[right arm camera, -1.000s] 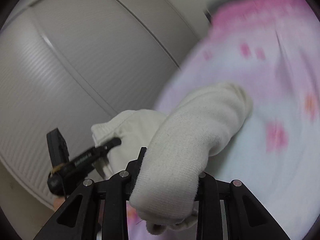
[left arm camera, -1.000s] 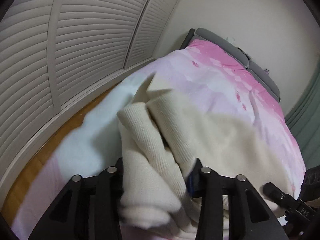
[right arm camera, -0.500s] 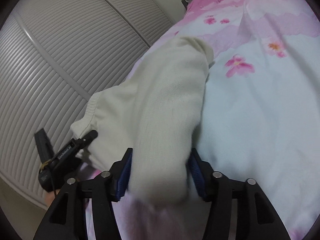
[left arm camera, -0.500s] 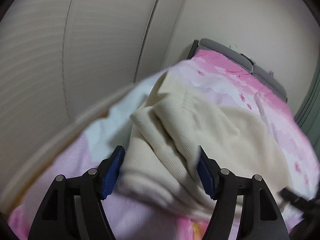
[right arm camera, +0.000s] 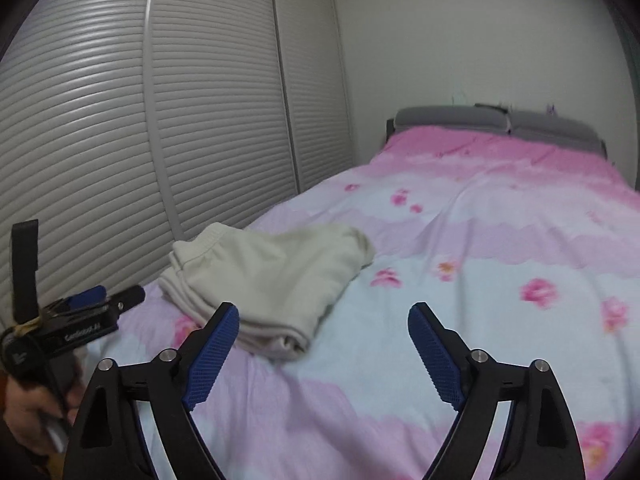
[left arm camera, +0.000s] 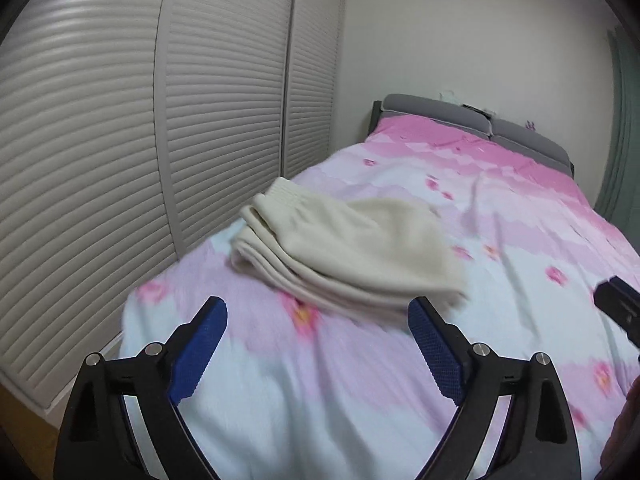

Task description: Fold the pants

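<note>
while we hold both tools up over the near end of the bed (left arm camera: 320, 400), nothing sits between their fingers. our left gripper (left arm camera: 318, 344) is spread wide, and its blue pads (left arm camera: 198, 354) touch no cloth. our right gripper (right arm camera: 323, 350) is spread wide too, with only the cover showing in the gap. in the right view we can see the left tool off to the side, with our left hand (right arm camera: 30, 408) wrapped round its handle. in the left view a dark bit of the right tool pokes in at the edge.

just past the fingers lie the pants (left arm camera: 352, 252). they are cream and soft, and they are folded into a thick flat pile with many layers showing along the near edge. the stretchy waist band sits on top at the far left corner. the pile rests on the left part of the bed, close to the side by the doors (left arm camera: 120, 140). it is near both grippers but not touching them.

the cover is pale blue and light purple here, with pink flowers on it. farther back it turns all pink. at the far end stands a grey headboard (left arm camera: 472, 120) against a white wall (left arm camera: 460, 32). the doors along the left side are white with many thin slats.
</note>
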